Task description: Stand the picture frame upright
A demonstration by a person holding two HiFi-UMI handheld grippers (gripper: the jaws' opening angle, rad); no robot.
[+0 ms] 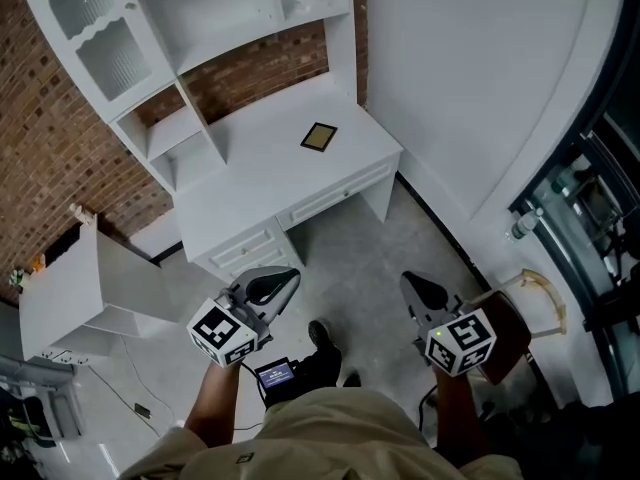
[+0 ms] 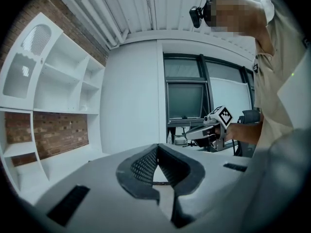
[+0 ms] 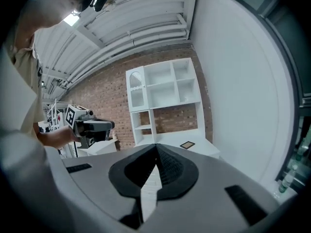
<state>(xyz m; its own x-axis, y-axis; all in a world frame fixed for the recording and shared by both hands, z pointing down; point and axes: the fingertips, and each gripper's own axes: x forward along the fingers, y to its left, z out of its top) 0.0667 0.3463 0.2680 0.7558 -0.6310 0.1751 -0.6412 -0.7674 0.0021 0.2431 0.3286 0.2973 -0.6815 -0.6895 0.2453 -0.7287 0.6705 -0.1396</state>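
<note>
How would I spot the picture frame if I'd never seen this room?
Look for the white desk with shelves against the brick wall. Near the end of its top by the plain white wall lies the picture frame, flat. It is small, dark-edged with a tan centre, and the only thing on the desktop.

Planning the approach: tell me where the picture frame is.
Head view: the picture frame lies flat on the white desk, toward its right end, before the shelf unit.

Likely a staged study: white hutch desk [image 1: 262, 146], brick wall [image 1: 48, 148], concrete floor [image 1: 372, 260].
</note>
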